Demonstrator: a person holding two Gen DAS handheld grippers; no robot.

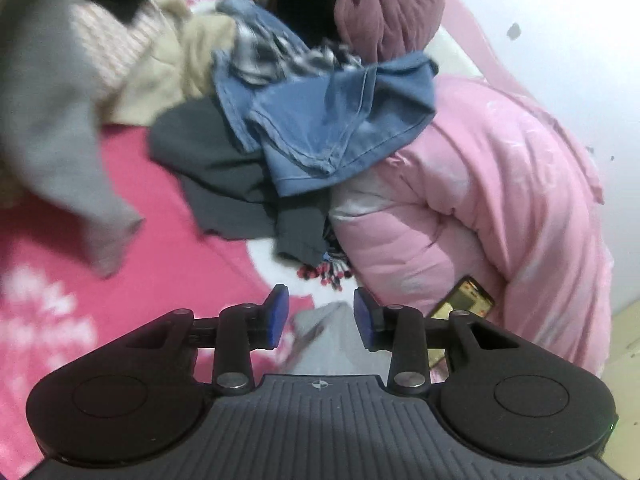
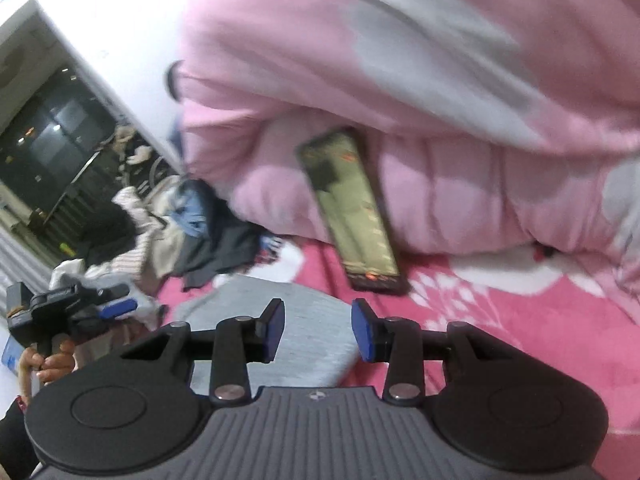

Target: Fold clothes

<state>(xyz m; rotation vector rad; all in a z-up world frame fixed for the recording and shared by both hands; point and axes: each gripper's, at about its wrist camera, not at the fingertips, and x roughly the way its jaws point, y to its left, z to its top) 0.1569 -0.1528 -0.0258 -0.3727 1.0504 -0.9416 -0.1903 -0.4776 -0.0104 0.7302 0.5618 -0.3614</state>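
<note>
Pink floral bedspread (image 2: 520, 320), with a rolled pink quilt (image 1: 500, 184) behind and a phone (image 2: 352, 216) propped against it. Grey garment (image 2: 280, 332) lies flat beneath both tools; unsorted clothes pile (image 1: 280, 120) beyond. Left gripper (image 1: 320, 316) and right gripper (image 2: 318, 328) hover with jaws parted, holding nothing. Risk: a sweeping fold may knock the nearby phone, or a pinch may catch bedspread along with cloth

My left camera sits low over the bed (image 1: 168, 208), facing the clothes pile (image 1: 304, 120) at 12 o'clock; my right faces the quilt (image 2: 400, 80) closely. Both share the phone (image 2: 352, 212).
</note>
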